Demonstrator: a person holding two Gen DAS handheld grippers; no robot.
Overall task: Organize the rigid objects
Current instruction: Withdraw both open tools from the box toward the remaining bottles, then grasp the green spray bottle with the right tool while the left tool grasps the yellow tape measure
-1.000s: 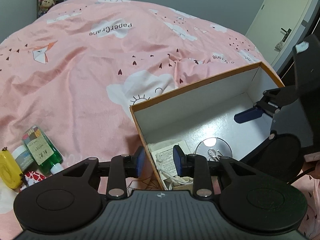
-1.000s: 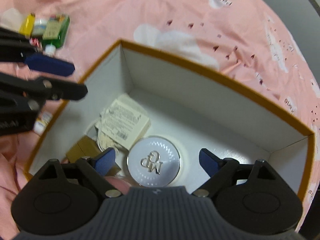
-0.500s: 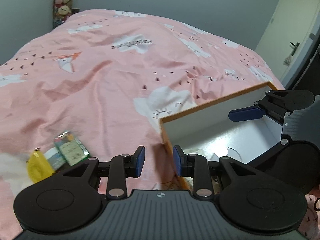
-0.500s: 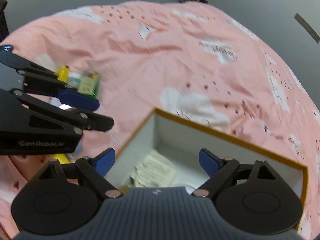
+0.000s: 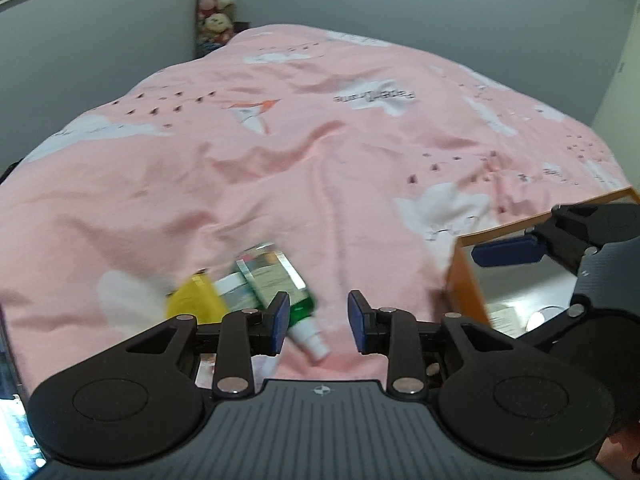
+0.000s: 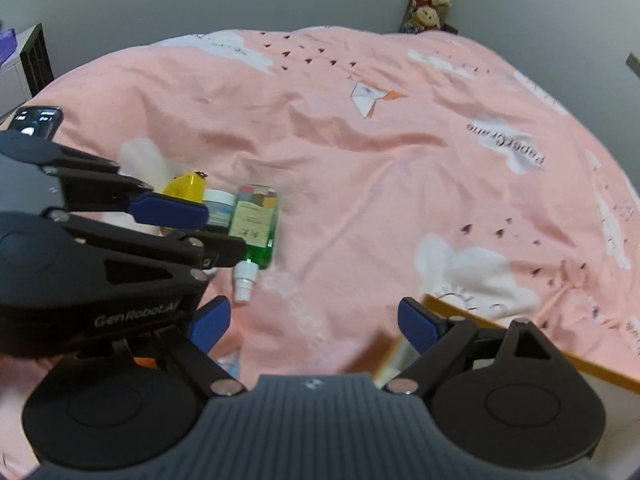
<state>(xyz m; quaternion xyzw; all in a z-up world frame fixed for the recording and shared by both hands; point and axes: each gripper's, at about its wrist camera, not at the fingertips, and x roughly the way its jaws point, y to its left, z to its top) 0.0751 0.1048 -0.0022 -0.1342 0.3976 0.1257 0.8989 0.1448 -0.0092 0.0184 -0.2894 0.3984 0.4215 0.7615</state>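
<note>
A green bottle with a white cap [image 5: 280, 284] [image 6: 256, 224] lies on the pink bedspread beside a small white jar [image 6: 219, 210] and a yellow object [image 5: 196, 300] [image 6: 185, 188]. My left gripper [image 5: 319, 320] is open and empty, just in front of the bottle's cap; it also shows in the right wrist view [image 6: 192, 232]. An orange-rimmed white box [image 5: 464, 280] [image 6: 480, 322] lies to the right, with a paper and a silver round case inside. My right gripper [image 6: 314, 320] is open and empty above the box's left corner.
The pink bedspread [image 5: 320, 152] fills both views. Stuffed toys [image 5: 216, 0] stand in the far corner. A phone [image 6: 38, 120] lies at the bed's left edge, and a dark shelf [image 6: 32, 56] stands beyond it.
Both grippers have lifted out of the box and swung left toward the bottle, jar and yellow object. The silver case stays in the box. Both grippers remain open.
</note>
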